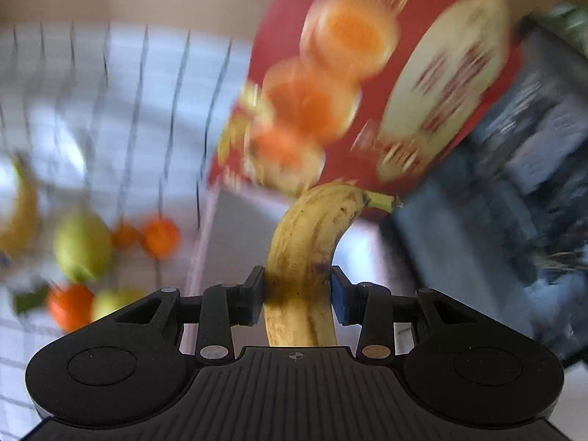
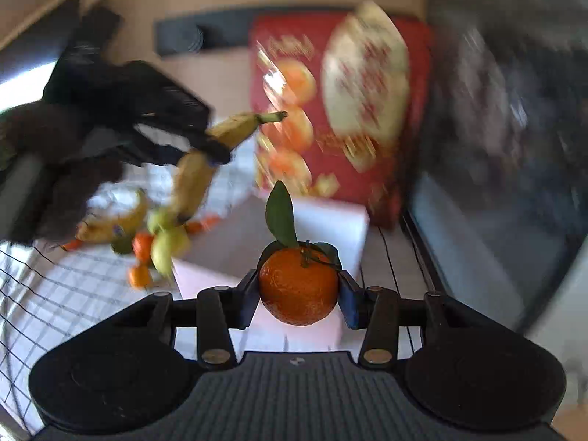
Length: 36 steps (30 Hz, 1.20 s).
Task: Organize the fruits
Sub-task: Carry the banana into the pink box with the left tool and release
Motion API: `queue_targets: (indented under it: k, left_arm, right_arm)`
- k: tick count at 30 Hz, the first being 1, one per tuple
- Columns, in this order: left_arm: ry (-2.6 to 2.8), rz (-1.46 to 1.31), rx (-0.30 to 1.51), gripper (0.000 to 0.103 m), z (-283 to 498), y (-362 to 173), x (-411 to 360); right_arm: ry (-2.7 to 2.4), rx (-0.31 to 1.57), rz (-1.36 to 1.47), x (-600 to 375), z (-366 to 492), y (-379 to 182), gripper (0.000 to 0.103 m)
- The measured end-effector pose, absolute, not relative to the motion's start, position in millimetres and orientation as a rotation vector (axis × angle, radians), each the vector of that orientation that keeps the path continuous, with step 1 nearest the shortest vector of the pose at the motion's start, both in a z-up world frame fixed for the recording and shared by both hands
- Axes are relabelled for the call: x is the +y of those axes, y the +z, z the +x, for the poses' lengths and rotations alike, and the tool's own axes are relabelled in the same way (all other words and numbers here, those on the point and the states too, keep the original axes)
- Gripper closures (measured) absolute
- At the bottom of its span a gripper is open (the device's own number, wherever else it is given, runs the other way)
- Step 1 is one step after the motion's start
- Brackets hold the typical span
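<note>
My left gripper (image 1: pixel 297 286) is shut on a spotted yellow banana (image 1: pixel 305 242) and holds it in the air, stem pointing up and right. The right wrist view shows that banana (image 2: pixel 198 172) and the left gripper (image 2: pixel 205 150) at the left. My right gripper (image 2: pixel 298 296) is shut on a leafy mandarin (image 2: pixel 298 286), above a white box (image 2: pixel 330 220). On the checked cloth (image 1: pixel 110 110) lie another banana (image 1: pixel 22 213), pears (image 1: pixel 82 246) and mandarins (image 1: pixel 160 239). This pile also shows in the right wrist view (image 2: pixel 154 242).
A red carton printed with oranges (image 1: pixel 367 73) stands behind, also in the right wrist view (image 2: pixel 341 110). A dark blurred mass (image 1: pixel 514 183) is at the right. A grey flat surface (image 1: pixel 242 228) lies under the banana.
</note>
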<state>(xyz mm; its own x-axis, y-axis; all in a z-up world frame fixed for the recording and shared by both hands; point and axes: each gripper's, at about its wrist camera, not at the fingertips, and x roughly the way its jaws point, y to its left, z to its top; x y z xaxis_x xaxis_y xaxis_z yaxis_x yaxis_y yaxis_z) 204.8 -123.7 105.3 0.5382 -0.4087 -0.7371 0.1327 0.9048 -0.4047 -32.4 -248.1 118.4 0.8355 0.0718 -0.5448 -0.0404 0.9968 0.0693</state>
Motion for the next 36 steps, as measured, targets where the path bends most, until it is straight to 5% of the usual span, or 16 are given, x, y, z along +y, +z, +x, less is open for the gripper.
queue_targets:
  k: [13,23,36]
  left_arm:
    - [-0.327,-0.316,1.056,0.062,236,34,-196]
    - [-0.293,-0.566,1.068,0.067,237,26,-187]
    - [-0.427,-0.429,1.167,0.071,237,19,-198]
  right_arm:
    - [-0.116,0.691,0.178,-294,-54,79,0.059]
    - [-0.102,0.728,0.172,-294,-53,62,0.059]
    - [-0.062,0.719,0.136,-295,-43,54,0.059]
